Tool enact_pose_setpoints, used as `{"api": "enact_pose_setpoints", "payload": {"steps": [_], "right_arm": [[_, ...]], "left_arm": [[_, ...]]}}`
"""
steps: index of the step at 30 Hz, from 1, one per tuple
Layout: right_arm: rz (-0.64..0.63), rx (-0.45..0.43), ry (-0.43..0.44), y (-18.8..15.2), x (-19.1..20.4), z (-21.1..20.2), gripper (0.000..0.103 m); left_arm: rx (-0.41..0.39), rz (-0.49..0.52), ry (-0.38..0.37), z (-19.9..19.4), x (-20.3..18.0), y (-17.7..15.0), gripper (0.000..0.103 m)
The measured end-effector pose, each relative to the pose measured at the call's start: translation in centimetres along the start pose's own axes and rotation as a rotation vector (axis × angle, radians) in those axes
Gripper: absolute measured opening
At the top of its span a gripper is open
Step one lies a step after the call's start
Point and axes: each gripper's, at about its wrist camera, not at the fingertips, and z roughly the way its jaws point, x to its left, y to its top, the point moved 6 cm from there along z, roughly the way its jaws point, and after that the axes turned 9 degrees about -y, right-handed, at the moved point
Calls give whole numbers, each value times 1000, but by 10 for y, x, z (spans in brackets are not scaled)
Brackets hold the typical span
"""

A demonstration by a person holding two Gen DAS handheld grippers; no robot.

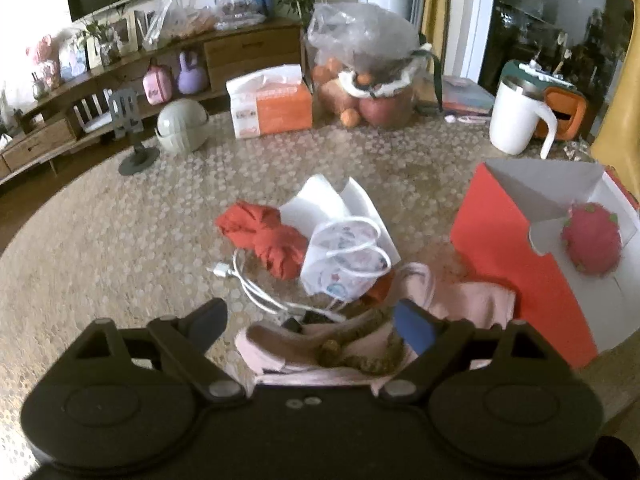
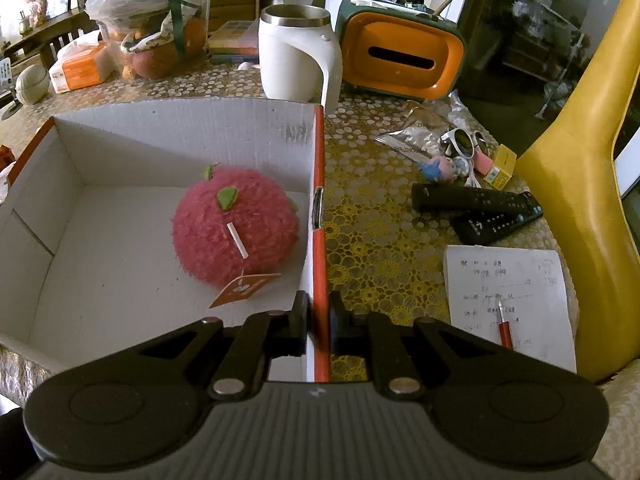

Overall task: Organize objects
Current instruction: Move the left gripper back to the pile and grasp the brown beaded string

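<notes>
At the patterned table [image 1: 120, 240], my right gripper [image 2: 319, 326] is clamped on the near right wall of the orange-and-white cardboard box [image 2: 160, 120], one finger inside the wall and one outside. Inside that box, toward its right wall, lies a fuzzy pink plush fruit [image 2: 236, 228] with green leaves and an orange tag; it is the only thing I can see in the box.

My left gripper [image 1: 312, 326] hangs with its jaws wide apart over the clutter just left of the box, gripping nothing. Between and beneath its fingers lies a pale pink cloth [image 1: 460, 300] with a string of brownish beads [image 1: 360, 356] on it. Beyond that, still left of the box, sit a patterned face mask [image 1: 344, 260], a red cloth [image 1: 272, 236], folded white paper [image 1: 320, 204] and a white charging cable [image 1: 248, 280], all touching or overlapping in one heap.

Behind the box stand a white mug [image 2: 292, 52] and an orange-fronted tissue holder [image 2: 400, 56]. To the right of the box lie two black remotes [image 2: 476, 208], sunglasses [image 2: 464, 140] and a written sheet [image 2: 508, 296] with a red pen [image 2: 505, 330] on it.
</notes>
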Motion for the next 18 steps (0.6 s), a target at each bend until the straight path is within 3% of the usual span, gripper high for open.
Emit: {"api": "enact_pose_setpoints", "payload": {"steps": [14, 18], "right_arm": [[-11, -1, -5, 0, 0, 0, 10], [-10, -2, -4, 0, 0, 0, 10]], "left_arm": [[39, 60, -11, 13, -15, -22, 91], [52, 52, -12, 25, -16, -23, 85]]}}
